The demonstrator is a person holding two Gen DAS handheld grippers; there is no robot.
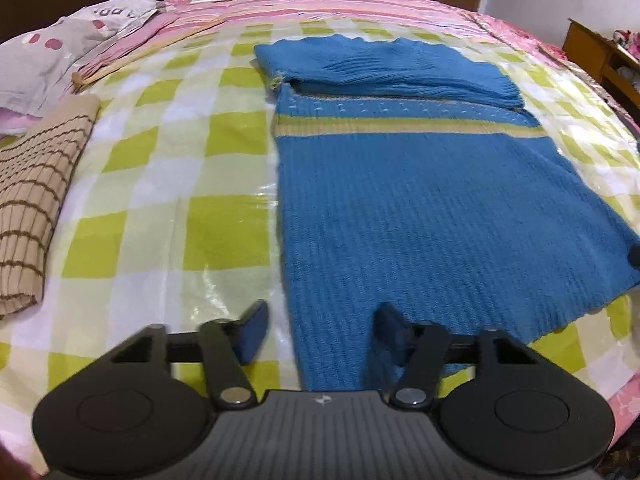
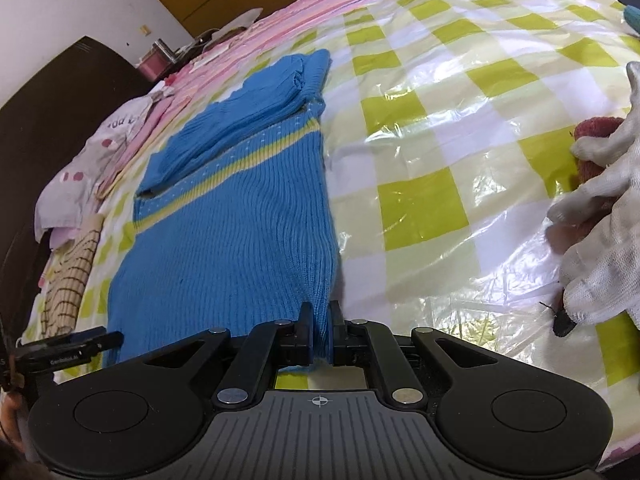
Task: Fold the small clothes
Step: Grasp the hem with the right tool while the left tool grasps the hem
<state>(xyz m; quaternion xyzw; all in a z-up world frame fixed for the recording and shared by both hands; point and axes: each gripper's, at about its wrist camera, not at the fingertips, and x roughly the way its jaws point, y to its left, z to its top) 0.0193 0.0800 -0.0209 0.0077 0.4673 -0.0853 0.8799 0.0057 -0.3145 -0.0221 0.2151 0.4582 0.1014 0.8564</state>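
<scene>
From the left wrist view, a blue ribbed knit sweater with a yellow-green band across the chest (image 1: pixel 420 208) lies flat on a bed spread with a glossy green, white and cream checked plastic sheet (image 1: pixel 172 208). Its sleeves are folded across the upper body, forming a thicker blue layer above the band, and a row of small pale flecks runs just above the stripe. The hem lies nearest the camera. The left gripper (image 1: pixel 320 332) straddles the sweater's near left corner with its jaws parted: one blue-padded finger sits on the checked sheet beside the knit, the other over the fabric, and neither pad presses on the cloth, so it grasps nothing. A folded beige cloth with brown lines (image 1: pixel 36 216) lies well apart at the left, and a pale pillow with pink spots (image 1: pixel 60 52) lies beyond it. From the right wrist view, the same sweater (image 2: pixel 224 232) stretches away from the camera, its long right edge straight and slightly raised. The right gripper (image 2: pixel 320 332) is clenched on the hem's near right corner, with a fold of blue knit pinched between its pads. At the right edge, a white-gloved hand (image 2: pixel 600 248) rests on the sheet near a dark red fuzzy item (image 2: pixel 592 148).
</scene>
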